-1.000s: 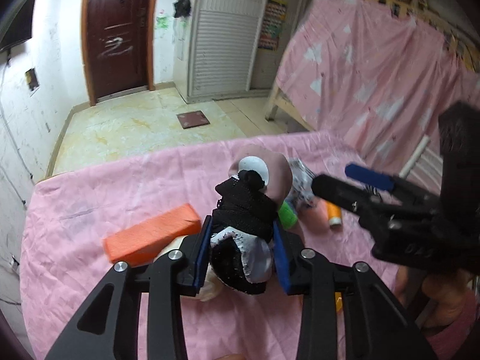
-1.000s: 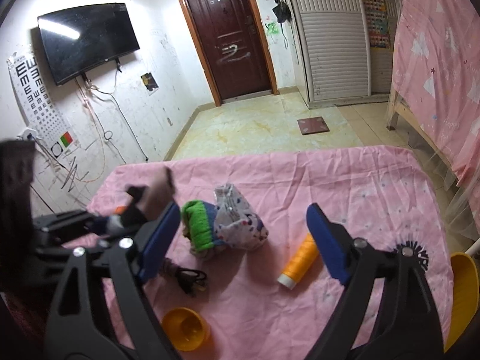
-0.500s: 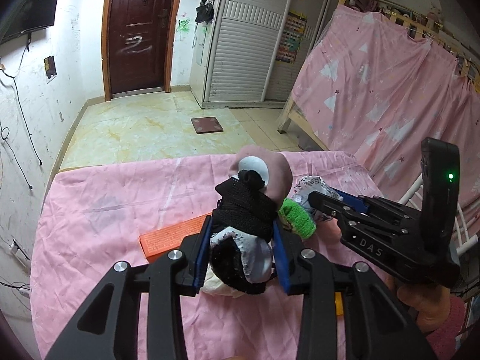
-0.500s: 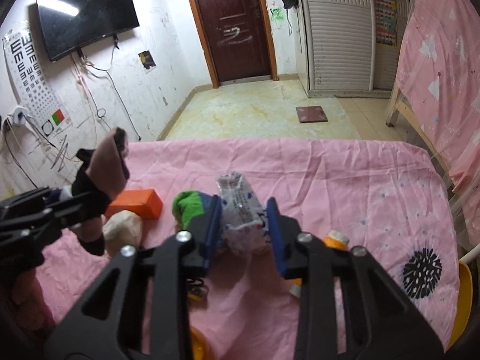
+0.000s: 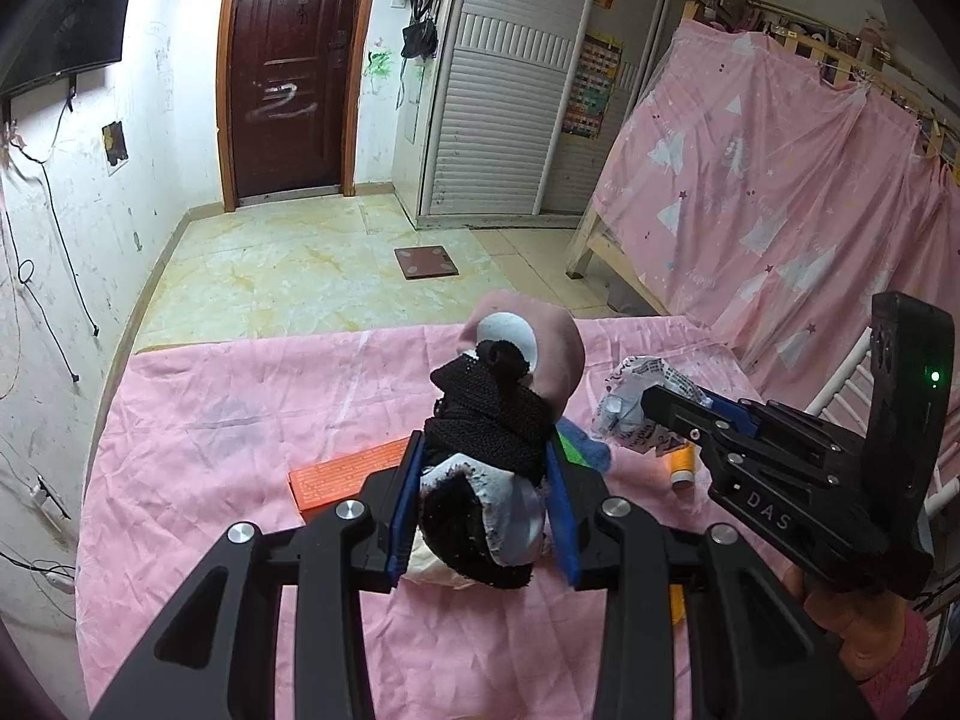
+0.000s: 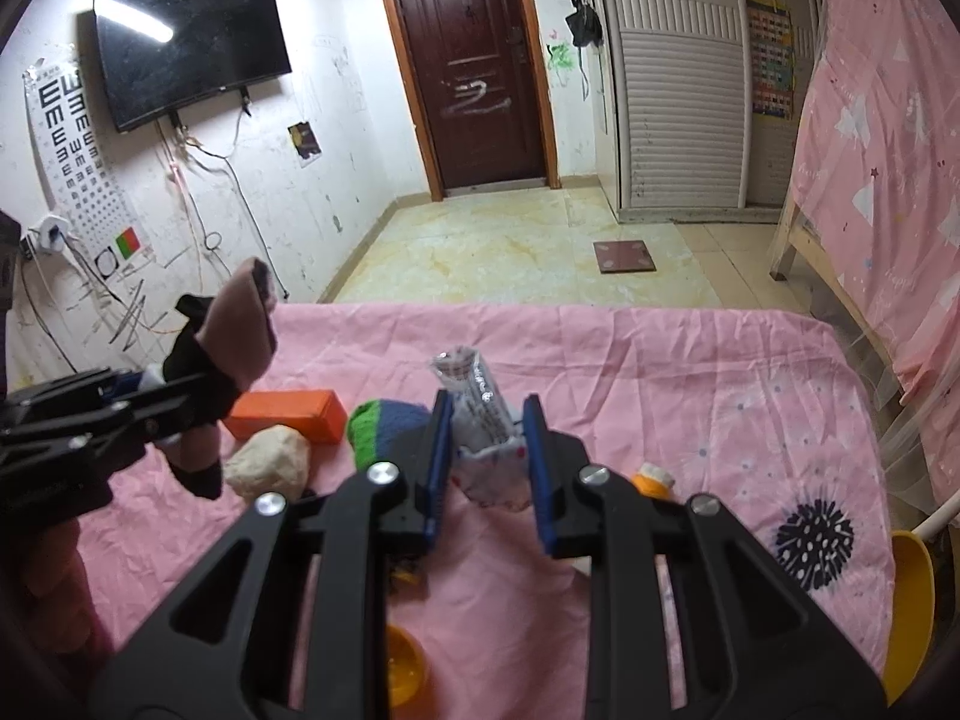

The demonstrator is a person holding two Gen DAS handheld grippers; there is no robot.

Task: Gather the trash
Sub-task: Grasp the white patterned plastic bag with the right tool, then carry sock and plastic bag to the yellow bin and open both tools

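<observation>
Right gripper (image 6: pixel 485 468), wide apart a second ago, now clamped on crumpled white printed plastic wrapper (image 6: pixel 483 420). Left gripper (image 5: pixel 483 498) closed on black, white and pink fabric bundle (image 5: pixel 498 420), above pink cloth-covered table (image 5: pixel 240 420).

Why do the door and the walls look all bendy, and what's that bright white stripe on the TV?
Both wrist views use fisheye lenses, so the door and walls curve near the edges. In the right wrist view, the stripe on the TV is glare from a lamp; the left wrist view shows the screen edge-on and dark.

Dim indoor light, fisheye-warped edges
</observation>
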